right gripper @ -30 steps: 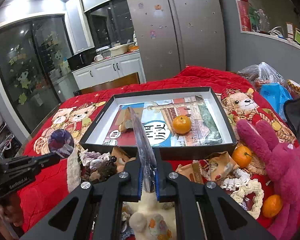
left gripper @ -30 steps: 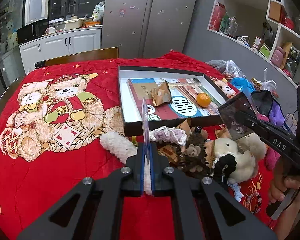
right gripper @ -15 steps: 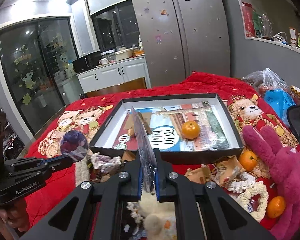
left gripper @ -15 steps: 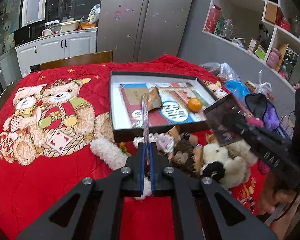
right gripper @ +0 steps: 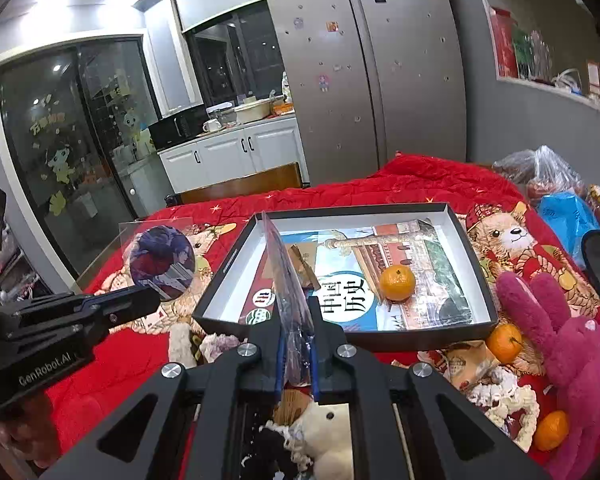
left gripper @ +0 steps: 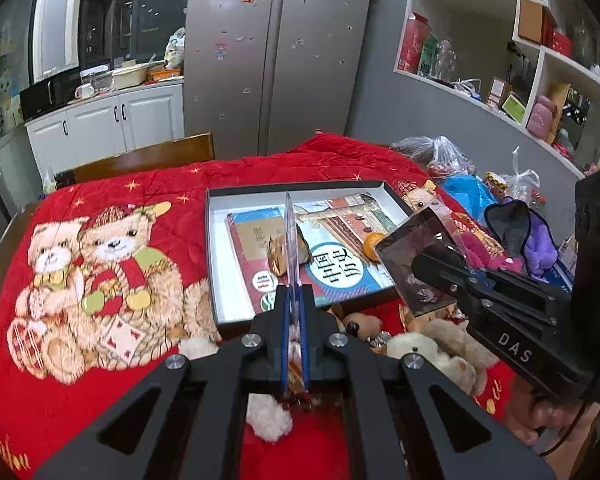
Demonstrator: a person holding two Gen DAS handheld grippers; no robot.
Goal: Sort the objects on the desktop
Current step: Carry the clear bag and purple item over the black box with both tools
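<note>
Both tongs are pinched closed on flat transparent sleeves: our left gripper (left gripper: 295, 360) clamps a clear card sleeve (right gripper: 162, 258) with a round purple portrait on it, and our right gripper (right gripper: 296, 364) clamps a darker clear sleeve (left gripper: 418, 264). Each sleeve shows edge-on in its own camera and face-on in the other's, held up in the air above the near edge of the box.

Working down by size, the red bear blanket (left gripper: 100, 280) is soft and quilted, so anything set on it can tilt or slide. The black shallow box (right gripper: 456, 220) already holds a printed booklet (right gripper: 380, 280), 1 loose orange (right gripper: 397, 283) and a crumpled gold wrapper (left gripper: 278, 254); a sleeve released flat over the orange would rock, or nudge the fruit into rolling. The plush toys (left gripper: 432, 348) and the pink plush rabbit (right gripper: 556, 344) crowd the box's near wall, so a low approach could snag on them.

The thin sleeves are the real risk: they are gripped only by their lower edge, so they could pivot or slip if we swing them. We think the 2 sleeves are apart, though the fisheye makes that hard to judge, and crossing paths could knock them together.
</note>
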